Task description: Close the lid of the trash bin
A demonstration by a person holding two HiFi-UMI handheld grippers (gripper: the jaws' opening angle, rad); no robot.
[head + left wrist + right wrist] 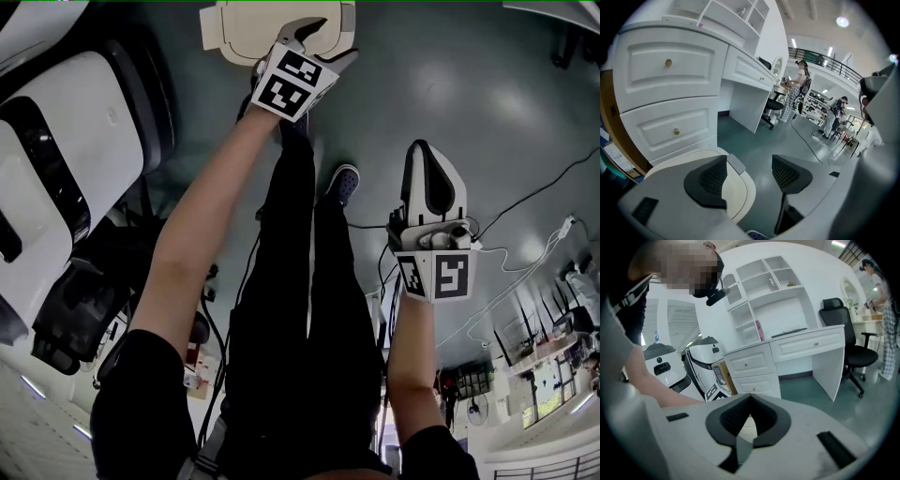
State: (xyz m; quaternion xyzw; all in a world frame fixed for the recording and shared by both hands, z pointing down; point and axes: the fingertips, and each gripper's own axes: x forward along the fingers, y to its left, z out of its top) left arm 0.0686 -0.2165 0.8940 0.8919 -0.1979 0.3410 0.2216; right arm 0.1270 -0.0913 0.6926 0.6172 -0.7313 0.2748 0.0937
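Observation:
The cream trash bin (246, 28) stands on the floor at the top of the head view, its lid lying flat. My left gripper (314, 36) reaches over the bin's right side. In the left gripper view the jaws (750, 176) are open; the lid (738, 194) with its grey tab (736, 164) lies just under the left jaw, and only floor shows in the gap. My right gripper (428, 183) hangs lower right above the bare floor, away from the bin. Its jaws (750, 404) are shut with nothing between them.
A white desk with drawers (670, 93) stands just behind the bin. White machines (56, 178) stand to the left. Cables (525, 253) trail over the grey-green floor at right. An office chair (851, 348) and people (797, 91) are further back. The person's legs and a shoe (345, 183) are mid-frame.

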